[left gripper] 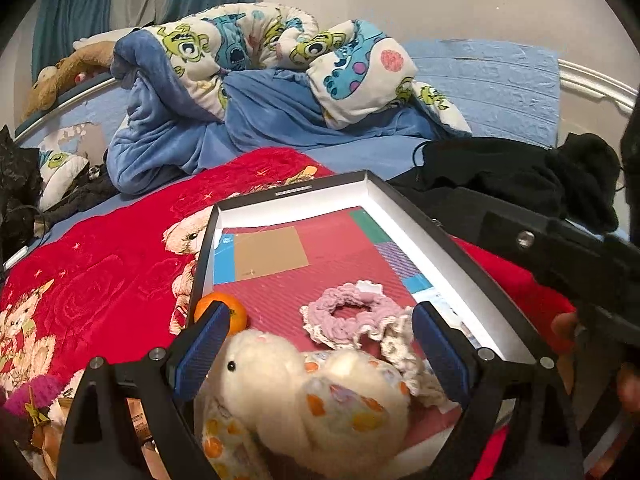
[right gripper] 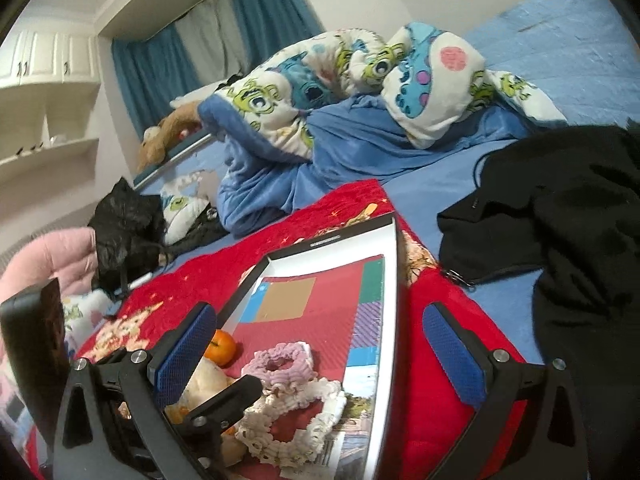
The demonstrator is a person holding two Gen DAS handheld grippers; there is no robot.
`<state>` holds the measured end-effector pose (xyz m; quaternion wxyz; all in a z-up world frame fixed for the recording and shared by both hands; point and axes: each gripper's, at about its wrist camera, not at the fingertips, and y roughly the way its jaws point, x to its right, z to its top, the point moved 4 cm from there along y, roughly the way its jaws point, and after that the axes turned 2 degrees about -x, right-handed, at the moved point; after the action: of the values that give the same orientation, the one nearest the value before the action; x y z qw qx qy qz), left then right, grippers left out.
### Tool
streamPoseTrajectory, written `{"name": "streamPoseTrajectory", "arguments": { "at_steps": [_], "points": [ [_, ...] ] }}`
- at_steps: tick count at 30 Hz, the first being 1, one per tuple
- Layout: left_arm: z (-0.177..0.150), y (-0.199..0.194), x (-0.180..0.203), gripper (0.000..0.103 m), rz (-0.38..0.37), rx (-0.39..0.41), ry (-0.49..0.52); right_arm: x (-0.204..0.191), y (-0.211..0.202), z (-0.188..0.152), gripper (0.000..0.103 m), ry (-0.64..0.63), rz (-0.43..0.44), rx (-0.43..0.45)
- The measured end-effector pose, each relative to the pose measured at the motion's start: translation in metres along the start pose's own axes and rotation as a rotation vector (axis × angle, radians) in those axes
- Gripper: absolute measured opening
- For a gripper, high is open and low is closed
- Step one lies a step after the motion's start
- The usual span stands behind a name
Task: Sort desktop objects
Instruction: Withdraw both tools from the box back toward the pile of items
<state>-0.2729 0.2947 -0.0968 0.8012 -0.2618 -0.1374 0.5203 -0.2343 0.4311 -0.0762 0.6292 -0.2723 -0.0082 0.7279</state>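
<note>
A shallow black-rimmed box [left gripper: 404, 216] [right gripper: 394, 280] lies on a red blanket. In it are an orange [left gripper: 236, 314] [right gripper: 222, 346], a pink crocheted scrunchie [left gripper: 344, 312] [right gripper: 280, 364], a cream crocheted scrunchie [left gripper: 404, 356] [right gripper: 296, 424] and a cream plush toy [left gripper: 312, 396] [right gripper: 208, 380]. My left gripper [left gripper: 320, 344] is open with the plush toy between its blue pads, not squeezed. My right gripper [right gripper: 320, 340] is open and empty above the box, over the scrunchies. The left gripper's finger [right gripper: 224, 400] shows in the right wrist view.
The red blanket [left gripper: 100, 280] [right gripper: 432, 320] covers a blue bed. A rumpled cartoon quilt [left gripper: 248, 60] [right gripper: 340, 92] lies behind. Black clothing [left gripper: 520, 176] [right gripper: 560, 220] lies right of the box. A black bag [right gripper: 128, 224] and pink jacket [right gripper: 52, 256] lie to the left.
</note>
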Motion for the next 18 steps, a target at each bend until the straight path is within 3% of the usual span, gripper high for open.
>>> {"name": "streamPoseTrajectory", "arguments": {
  "at_steps": [9,18],
  "points": [
    [-0.001,-0.033,-0.006,0.093,-0.032,0.042,-0.033,0.002,-0.012,-0.002,0.103,0.027,0.006,0.034],
    [-0.022,-0.092,-0.048,0.093,-0.009,0.078,-0.095,-0.028,-0.017,-0.009,0.103,-0.075,-0.008,-0.002]
  ]
}}
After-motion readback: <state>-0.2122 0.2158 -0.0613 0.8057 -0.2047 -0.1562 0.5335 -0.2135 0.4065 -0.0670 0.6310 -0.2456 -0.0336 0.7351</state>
